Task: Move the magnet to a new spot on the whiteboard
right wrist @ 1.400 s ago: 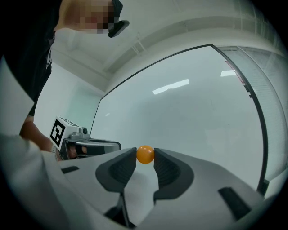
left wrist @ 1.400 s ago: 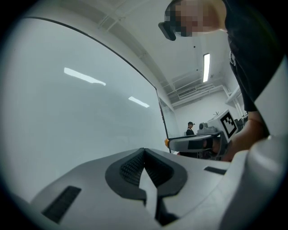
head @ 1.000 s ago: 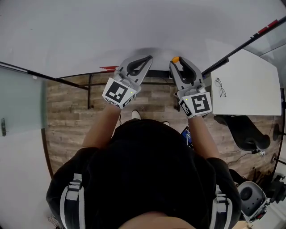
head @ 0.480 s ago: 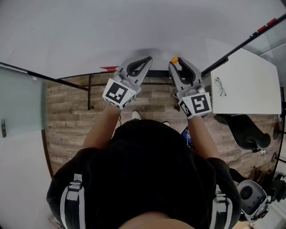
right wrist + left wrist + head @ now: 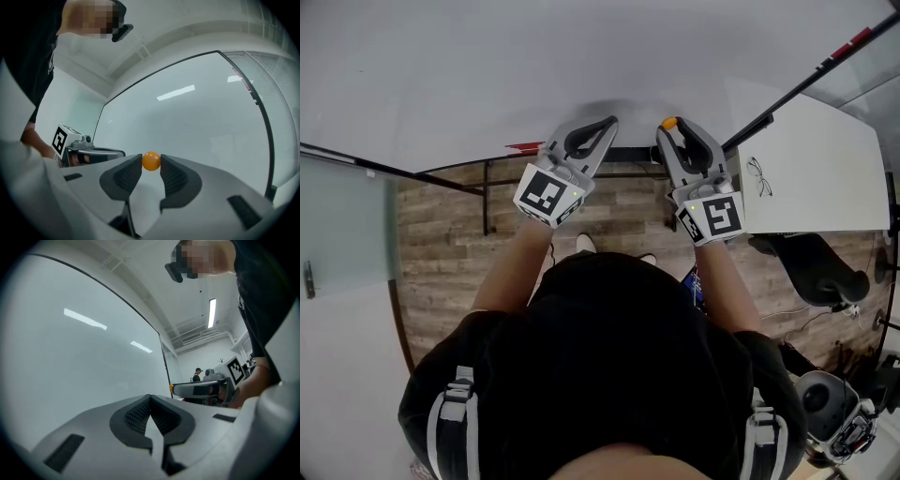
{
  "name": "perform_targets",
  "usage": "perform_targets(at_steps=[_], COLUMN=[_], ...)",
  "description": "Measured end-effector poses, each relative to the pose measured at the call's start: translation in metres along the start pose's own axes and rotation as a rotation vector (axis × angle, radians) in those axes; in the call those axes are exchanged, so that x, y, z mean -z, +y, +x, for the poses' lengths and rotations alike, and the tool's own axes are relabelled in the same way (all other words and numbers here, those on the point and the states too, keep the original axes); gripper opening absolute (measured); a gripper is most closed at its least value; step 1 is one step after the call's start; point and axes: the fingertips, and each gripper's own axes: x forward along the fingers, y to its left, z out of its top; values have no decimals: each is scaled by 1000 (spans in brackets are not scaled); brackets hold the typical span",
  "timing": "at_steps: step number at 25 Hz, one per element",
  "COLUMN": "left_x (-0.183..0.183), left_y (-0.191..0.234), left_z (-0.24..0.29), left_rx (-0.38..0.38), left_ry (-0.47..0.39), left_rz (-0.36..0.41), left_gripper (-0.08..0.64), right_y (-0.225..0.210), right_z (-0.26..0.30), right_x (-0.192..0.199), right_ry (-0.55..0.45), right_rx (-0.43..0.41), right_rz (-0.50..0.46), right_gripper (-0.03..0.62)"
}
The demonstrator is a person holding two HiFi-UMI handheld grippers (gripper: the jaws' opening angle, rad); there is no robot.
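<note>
A small orange ball magnet [image 5: 151,161] sits pinched between the tips of my right gripper [image 5: 151,162], whose pads press on both its sides. In the head view the magnet [image 5: 669,123] shows at the tip of the right gripper [image 5: 673,127], right up against the whiteboard [image 5: 581,56]. Whether it touches the board I cannot tell. My left gripper [image 5: 610,123] points at the board beside it, jaws shut with nothing in them; its closed tips [image 5: 150,397] face the pale board surface [image 5: 70,357].
A white table [image 5: 825,159] with eyeglasses [image 5: 761,182] stands at the right, a black chair [image 5: 816,267] below it. The board's stand [image 5: 487,192] rests on wooden floor. A red marker [image 5: 525,146] lies by the board's lower edge. A person [image 5: 198,375] stands far off.
Both grippers keep their places at the board and the magnet stays in the right jaws. Only the head view has drifted slightly.
</note>
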Motion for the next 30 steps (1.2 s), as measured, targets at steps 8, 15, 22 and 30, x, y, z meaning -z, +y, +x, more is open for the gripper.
perform_targets(at_steps=[8, 15, 22, 30], left_x=[-22, -46, -75, -83], left_y=[-13, -41, -68, -83], left_z=[47, 108, 162, 235], left_rx=[45, 119, 152, 153], left_ry=[-25, -33, -65, -77], left_rz=[21, 4, 29, 62], left_gripper=[5, 5, 5, 5], right_y=[-62, -130, -195, -267], right_z=[-27, -57, -84, -81], right_x=[-20, -49, -75, -78], right_ry=[-16, -36, -58, -75], right_rx=[125, 240, 326, 366], right_rz=[-53, -119, -162, -144], right_gripper=[120, 120, 120, 120])
